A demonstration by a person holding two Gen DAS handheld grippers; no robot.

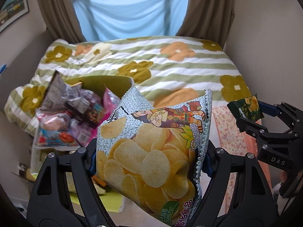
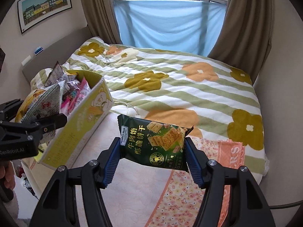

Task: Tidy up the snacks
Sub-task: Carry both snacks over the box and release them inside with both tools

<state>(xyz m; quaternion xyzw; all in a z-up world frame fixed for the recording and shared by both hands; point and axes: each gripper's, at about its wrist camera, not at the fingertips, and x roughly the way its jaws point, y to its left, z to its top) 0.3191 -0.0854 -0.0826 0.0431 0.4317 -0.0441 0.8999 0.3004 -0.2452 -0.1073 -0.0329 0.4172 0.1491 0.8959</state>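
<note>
Left tongs (image 1: 149,162) clamped on chip bag (image 1: 151,147); right tongs (image 2: 152,157) pinching green cracker pack (image 2: 153,141). Both aloft over bed (image 2: 170,87). Snack box (image 2: 81,124) left of both tongs, heaped. Risk: bag may slide off pile; pack held by its edges, may slip.

Chip bag (image 1: 149,151) was pale blue speckled with yellow crisps, cracker pack (image 2: 154,141) dark green with gold lettering, box (image 2: 81,121) yellow-green, duvet (image 2: 180,87) green-white striped with ochre and orange flowers, fingers (image 2: 111,160) blue-padded.
</note>
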